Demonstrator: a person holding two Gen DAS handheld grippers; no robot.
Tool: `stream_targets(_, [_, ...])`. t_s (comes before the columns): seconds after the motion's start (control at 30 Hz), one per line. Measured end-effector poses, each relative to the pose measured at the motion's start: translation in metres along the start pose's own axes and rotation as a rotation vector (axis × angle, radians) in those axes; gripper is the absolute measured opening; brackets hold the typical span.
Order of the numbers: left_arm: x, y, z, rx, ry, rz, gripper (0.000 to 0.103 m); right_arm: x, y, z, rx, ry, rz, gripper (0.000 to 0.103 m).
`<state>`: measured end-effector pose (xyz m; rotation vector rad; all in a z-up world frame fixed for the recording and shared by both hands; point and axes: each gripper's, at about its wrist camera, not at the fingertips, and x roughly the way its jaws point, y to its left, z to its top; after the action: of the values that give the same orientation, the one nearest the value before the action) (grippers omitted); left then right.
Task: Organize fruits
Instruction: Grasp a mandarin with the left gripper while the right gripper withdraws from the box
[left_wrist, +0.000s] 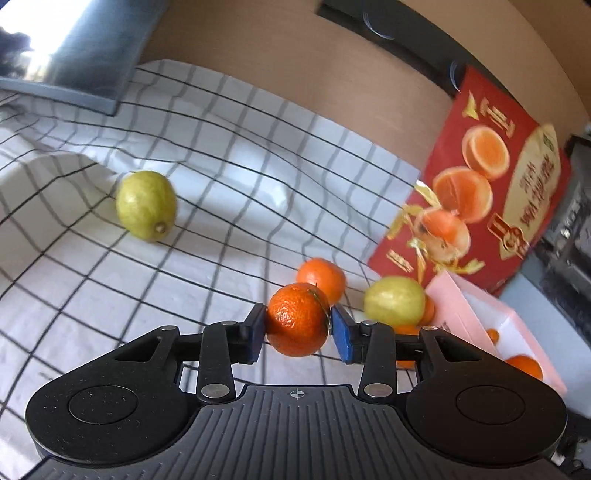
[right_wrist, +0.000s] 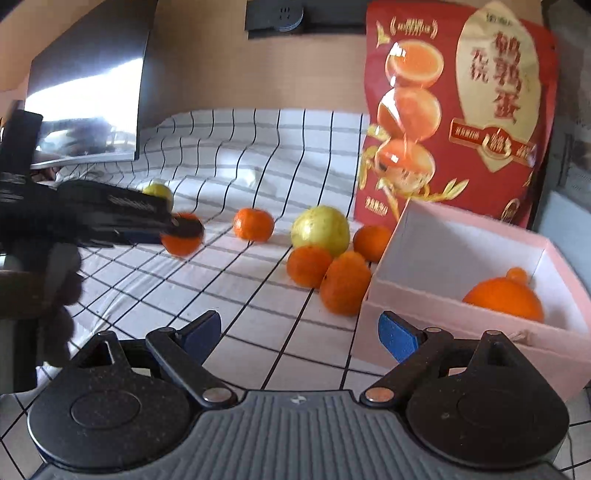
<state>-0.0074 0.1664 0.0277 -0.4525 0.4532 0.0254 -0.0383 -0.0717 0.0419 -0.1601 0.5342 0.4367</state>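
While we are carrying a mandarin (left_wrist: 297, 319) clamped between the blue pads of our left gripper (left_wrist: 298, 326), the main risk is a slip: the pads are pressing on the curved sides of a round, glossy fruit, and a quick swing toward the box could be rolling it out onto the tabletop (left_wrist: 110, 295). The checked cloth (right_wrist: 258, 325) is lying in folds and ridges, so a dropped fruit could be running off in a direction that is hard to call.

The red bag (right_wrist: 458, 110) is leaning upright just behind the pink box (right_wrist: 443, 332), and a high sweep over the box could be tipping it forward. The box itself is light-looking card, and we are judging that a knock on its near wall would be shoving it. It is already holding two orange fruits (right_wrist: 504, 299).

Our right gripper (right_wrist: 299, 332) is hovering with its jaws apart and empty, close by the box's near corner, so both grippers could be crowding the same opening. A cluster of mandarins and a green fruit (right_wrist: 320, 230) is sitting against the box's left wall, leaving little room there. The open cloth to the left, where one lemon (left_wrist: 146, 205) is lying alone, is offering the freest space.
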Motion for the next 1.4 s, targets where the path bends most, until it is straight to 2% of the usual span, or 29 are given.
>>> stream_targets(0.17, [0.004, 0.009, 0.001, -0.039, 0.019, 0.052, 0.043, 0.012, -0.008, 0.001, 0.049, 0.08, 0.012, 0.093])
stream_targets(0.3, [0.003, 0.007, 0.001, -0.021, 0.006, 0.059, 0.043, 0.027, -0.017, 0.001, 0.095, 0.196, 0.057, 0.096])
stream_targets(0.43, [0.004, 0.008, -0.001, -0.02, 0.01, 0.069, 0.043, 0.034, -0.006, 0.001, 0.007, 0.24, 0.039, 0.102])
stream_targets(0.77, [0.004, 0.007, -0.002, -0.018, 0.01, 0.07, 0.043, 0.041, -0.005, 0.008, 0.03, 0.303, 0.007, 0.103])
stream_targets(0.9, [0.004, 0.006, -0.001, -0.016, 0.008, 0.06, 0.043, 0.044, -0.004, 0.015, 0.025, 0.353, 0.014, 0.103])
stream_targets(0.97, [0.004, 0.007, -0.001, -0.022, 0.007, 0.057, 0.043, 0.043, 0.0, 0.022, -0.015, 0.381, 0.071, 0.093])
stream_targets(1.0, [0.004, 0.007, -0.001, -0.023, 0.008, 0.056, 0.043, 0.038, 0.004, 0.027, -0.056, 0.366, 0.077, 0.092])
stream_targets(1.07, [0.004, 0.007, -0.001, -0.019, 0.01, 0.056, 0.043, 0.024, 0.016, 0.039, -0.166, 0.285, 0.02, 0.092])
stream_targets(1.13, [0.004, 0.007, -0.002, -0.014, 0.014, 0.055, 0.043, 0.014, 0.023, 0.051, -0.232, 0.237, 0.009, 0.094])
stream_targets(1.27, [0.005, 0.007, -0.002, -0.011, 0.019, 0.056, 0.043, 0.023, 0.028, 0.065, -0.313, 0.219, -0.088, 0.092])
stream_targets(1.33, [0.005, 0.008, -0.002, -0.013, 0.021, 0.054, 0.043, 0.032, 0.022, 0.07, -0.318, 0.232, -0.122, 0.075])
stream_targets(1.4, [0.006, 0.007, -0.002, -0.011, 0.025, 0.045, 0.043, 0.033, 0.006, 0.084, -0.235, 0.258, -0.083, 0.068])
